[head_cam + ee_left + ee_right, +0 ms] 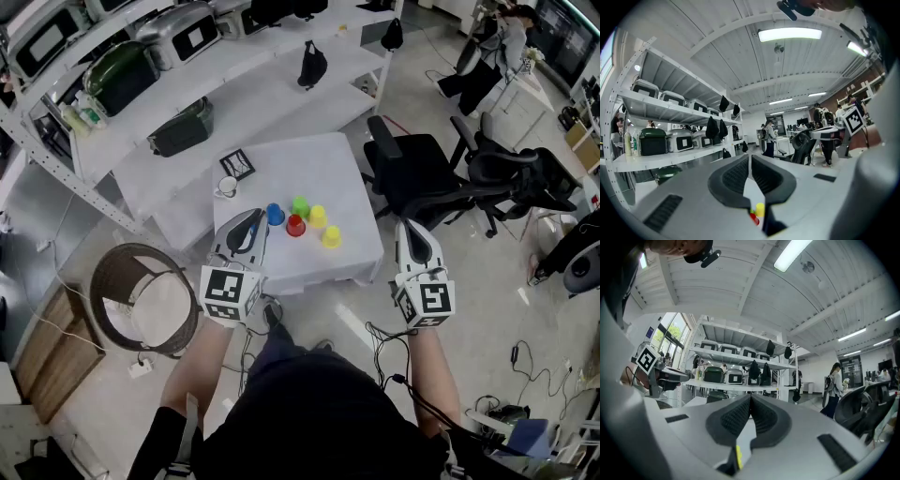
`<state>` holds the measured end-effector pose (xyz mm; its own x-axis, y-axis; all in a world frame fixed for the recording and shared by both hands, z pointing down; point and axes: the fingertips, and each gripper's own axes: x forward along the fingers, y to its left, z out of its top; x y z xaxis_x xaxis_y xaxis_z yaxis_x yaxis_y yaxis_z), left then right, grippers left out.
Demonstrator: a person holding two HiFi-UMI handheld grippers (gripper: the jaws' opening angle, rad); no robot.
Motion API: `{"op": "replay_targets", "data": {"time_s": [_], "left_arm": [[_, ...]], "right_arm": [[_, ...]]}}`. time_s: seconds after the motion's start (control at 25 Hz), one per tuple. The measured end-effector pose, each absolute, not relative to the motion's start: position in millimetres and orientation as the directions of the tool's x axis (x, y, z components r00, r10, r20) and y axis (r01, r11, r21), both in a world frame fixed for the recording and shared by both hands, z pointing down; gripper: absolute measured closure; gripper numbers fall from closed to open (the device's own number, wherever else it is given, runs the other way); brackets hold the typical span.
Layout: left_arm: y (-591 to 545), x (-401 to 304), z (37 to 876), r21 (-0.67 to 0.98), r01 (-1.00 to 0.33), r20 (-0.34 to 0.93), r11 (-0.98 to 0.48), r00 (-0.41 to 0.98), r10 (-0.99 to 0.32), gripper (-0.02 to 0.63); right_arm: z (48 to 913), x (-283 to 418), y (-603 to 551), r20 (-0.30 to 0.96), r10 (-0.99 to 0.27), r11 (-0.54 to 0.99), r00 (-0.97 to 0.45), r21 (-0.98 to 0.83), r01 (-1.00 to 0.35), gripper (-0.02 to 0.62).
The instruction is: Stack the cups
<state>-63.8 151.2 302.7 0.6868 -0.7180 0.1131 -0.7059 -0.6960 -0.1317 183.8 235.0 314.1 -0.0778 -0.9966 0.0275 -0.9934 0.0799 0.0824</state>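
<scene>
Left tongs (750,159), pressed shut, hide all but slivers of cups (759,209).

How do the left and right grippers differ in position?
The left gripper hangs over the table's near-left corner; the right gripper is off its right side, over the floor. The left gripper's tip shows beside the blue cup; the right gripper's is well away from it. Both are shut and empty.
</scene>
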Motion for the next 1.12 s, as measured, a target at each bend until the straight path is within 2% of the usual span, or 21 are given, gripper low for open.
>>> {"op": "replay_targets", "data": {"time_s": [0.56, 0.68, 0.72, 0.8, 0.84, 0.92, 1.12], "left_arm": [[125.6, -73.9, 325.1, -0.078, -0.739, 0.131, -0.669, 0.658, -0.742, 0.583], [109.8, -84.4, 348.6, -0.038, -0.749, 0.181, -0.662, 0.646, -0.742, 0.579], [103.4, -88.5, 359.6, -0.026, -0.751, 0.21, -0.66, 0.642, -0.738, 0.557], [89.3, -95.3, 383.1, -0.008, -0.752, 0.271, -0.66, 0.633, -0.725, 0.403], [81.9, -97.8, 393.9, -0.002, -0.751, 0.295, -0.66, 0.63, -0.718, 0.371], [67.1, -100.7, 413.8, 0.009, -0.746, 0.333, -0.666, 0.63, -0.701, 0.349], [26.4, -105.2, 478.5, -0.041, -0.713, 0.455, -0.7, 0.611, -0.649, 0.344]], "right_arm": [[321.2, 181.8, 215.4, 0.02, -0.99, 0.138, -0.137, 0.044, -0.989, 0.595], [324.3, 186.2, 206.7, 0.028, -0.991, 0.129, -0.128, 0.03, -0.991, 0.595], [326.1, 187.5, 203.6, 0.036, -0.992, 0.123, -0.122, 0.028, -0.992, 0.595], [329.8, 189.4, 196.6, 0.054, -0.992, 0.115, -0.113, 0.03, -0.993, 0.595], [331.9, 190.5, 192.4, 0.062, -0.992, 0.111, -0.109, 0.034, -0.993, 0.595], [337.3, 193.8, 182.3, 0.081, -0.992, 0.101, -0.097, 0.038, -0.994, 0.595], [347.1, 206.5, 150.1, 0.133, -0.99, 0.062, -0.055, 0.046, -0.997, 0.595]]}}
